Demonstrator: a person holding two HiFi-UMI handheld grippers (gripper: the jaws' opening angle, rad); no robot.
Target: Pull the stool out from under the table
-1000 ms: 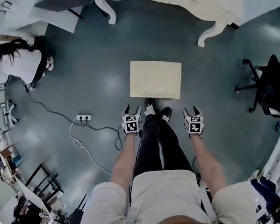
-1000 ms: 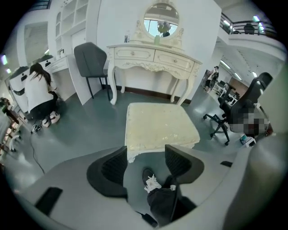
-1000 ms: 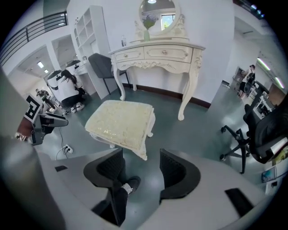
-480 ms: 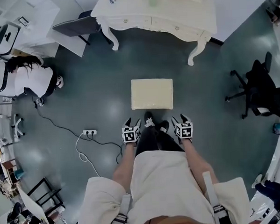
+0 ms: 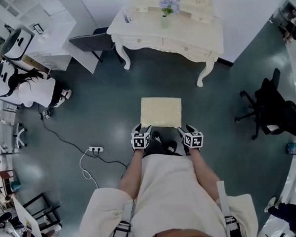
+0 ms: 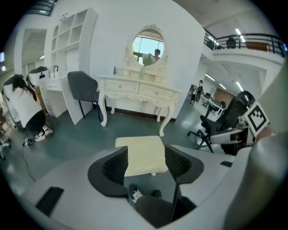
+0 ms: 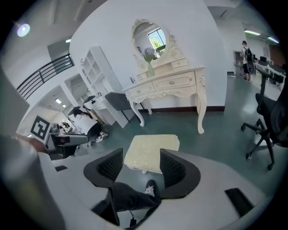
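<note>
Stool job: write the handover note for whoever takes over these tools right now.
Left tool: jaws apart, nothing between the pads.
Right tool: jaws apart, also empty.
Stool: stands on the open floor, clear of the table, just ahead of both tools; neither touches it.
Done: the stool is out from under the table.
Left: nothing more on the pull, as far as the views show.

Bright, even indoor light, soft glare on the floor (image 5: 112, 100), heavy fisheye bending at edges
</note>
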